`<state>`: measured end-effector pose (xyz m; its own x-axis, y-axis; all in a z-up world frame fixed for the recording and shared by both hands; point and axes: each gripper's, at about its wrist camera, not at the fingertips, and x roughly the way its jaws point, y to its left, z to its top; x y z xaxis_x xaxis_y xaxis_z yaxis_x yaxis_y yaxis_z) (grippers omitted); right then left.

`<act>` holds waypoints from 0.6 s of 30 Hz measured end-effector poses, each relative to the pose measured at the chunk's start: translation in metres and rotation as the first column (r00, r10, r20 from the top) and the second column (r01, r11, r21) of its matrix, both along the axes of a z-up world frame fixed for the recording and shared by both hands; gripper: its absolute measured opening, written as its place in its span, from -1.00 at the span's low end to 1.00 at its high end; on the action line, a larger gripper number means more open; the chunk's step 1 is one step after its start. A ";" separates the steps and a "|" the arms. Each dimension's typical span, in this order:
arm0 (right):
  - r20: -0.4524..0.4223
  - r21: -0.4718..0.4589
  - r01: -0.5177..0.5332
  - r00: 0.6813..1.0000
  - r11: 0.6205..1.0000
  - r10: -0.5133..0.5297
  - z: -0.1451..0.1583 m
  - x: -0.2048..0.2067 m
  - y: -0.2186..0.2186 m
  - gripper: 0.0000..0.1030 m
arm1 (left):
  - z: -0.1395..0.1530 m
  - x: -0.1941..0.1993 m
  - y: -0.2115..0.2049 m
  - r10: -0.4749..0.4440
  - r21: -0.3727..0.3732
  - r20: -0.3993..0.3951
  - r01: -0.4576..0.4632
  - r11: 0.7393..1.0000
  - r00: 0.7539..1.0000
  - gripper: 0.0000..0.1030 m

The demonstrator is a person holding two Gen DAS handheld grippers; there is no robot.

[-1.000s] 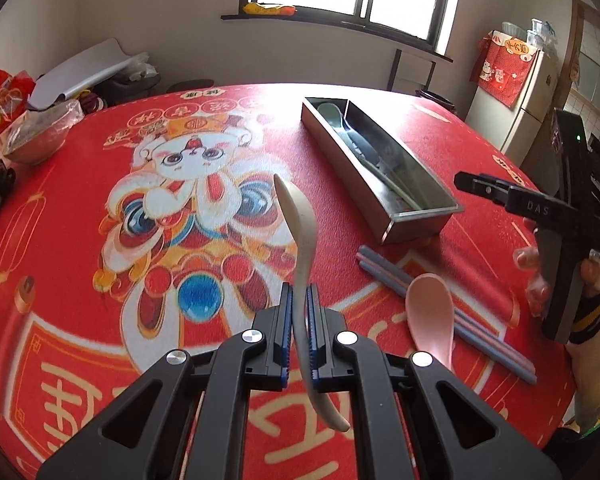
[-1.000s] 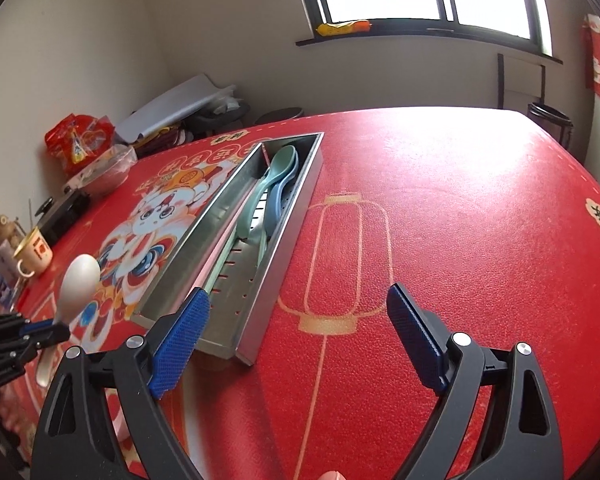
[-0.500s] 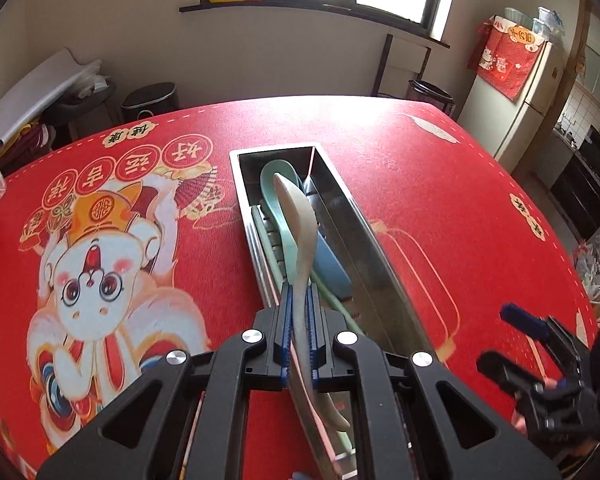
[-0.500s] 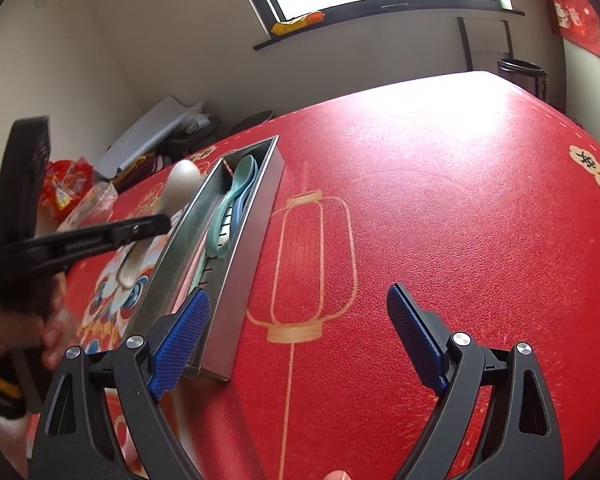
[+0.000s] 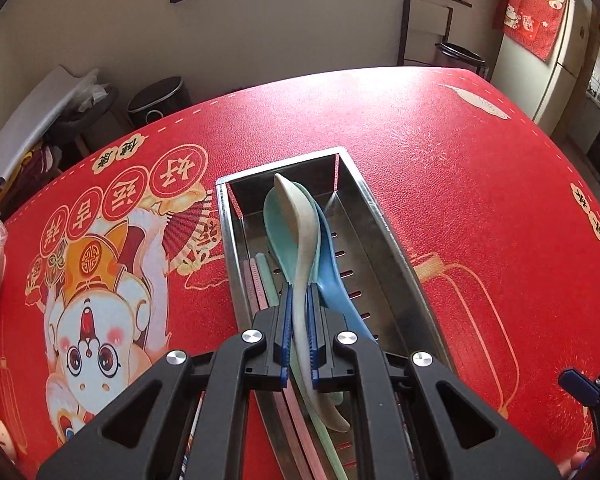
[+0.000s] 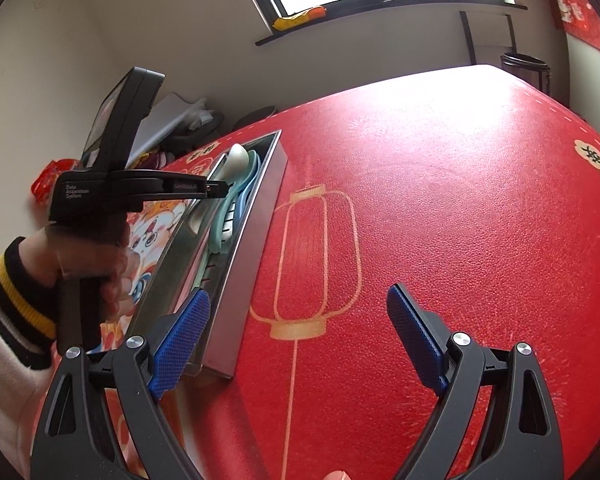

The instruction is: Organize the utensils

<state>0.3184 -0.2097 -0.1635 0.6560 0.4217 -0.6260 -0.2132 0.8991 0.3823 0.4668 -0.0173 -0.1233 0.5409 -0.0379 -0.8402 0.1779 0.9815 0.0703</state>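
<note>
- The left gripper [image 5: 299, 332] is clamped narrow on the handle of a cream spoon [image 5: 300, 236], pads pressing either flank, with the bowl pointing away and the handle's end sticking back beneath the jaws.
- From the right wrist view, the same spoon's pale bowl [image 6: 236, 159] hangs above the far half of the metal tray [image 6: 256, 236], raised off the contents rather than lying among them.
- The tray [image 5: 384, 232] lies lengthwise under the gripper on the red tablecloth [image 5: 440, 152]; a mint spoon [image 5: 278, 236] and a blue spoon [image 5: 334, 276] already rest in it, bowls toward the far end, with pink and pale-green chopsticks [image 5: 260, 276] along its left side.
- The right gripper [image 6: 300, 340] stands wide and empty, just beside the tray's near corner, over bare cloth.
- The step in hand looks like placing: the cream spoon is lined up with the tray and with the spoons already stowed.
- The next move likely calls for lowering the spoon until it nests on the mint one, then parting the jaws and lifting clear without dragging the handle out.
- Whether other utensils are left on the table cannot be told from these views.
</note>
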 end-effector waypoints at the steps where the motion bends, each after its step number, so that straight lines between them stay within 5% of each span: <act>1: 0.000 0.000 0.000 1.000 1.000 0.000 0.000 0.000 0.001 0.69 | -0.001 0.000 0.000 -0.002 -0.007 0.010 0.002 1.000 1.000 -0.84; 3: -0.001 0.003 0.000 1.000 1.000 0.000 0.000 0.000 0.001 0.69 | 0.000 -0.002 0.000 -0.013 -0.026 0.028 0.014 1.000 1.000 -0.79; 9: 0.007 0.012 -0.003 1.000 1.000 0.003 0.001 0.000 0.000 0.69 | 0.017 -0.024 0.009 -0.037 -0.074 0.088 0.043 0.996 0.995 -0.20; 14: 0.042 0.037 0.000 0.999 0.999 -0.002 0.003 -0.005 -0.003 0.69 | 0.041 -0.068 0.030 -0.029 -0.131 0.176 0.052 0.990 0.984 0.70; 18: 0.056 0.073 0.018 0.998 0.997 -0.022 0.005 -0.007 -0.009 0.69 | 0.049 -0.118 0.048 -0.004 -0.149 0.227 0.038 0.988 0.974 0.88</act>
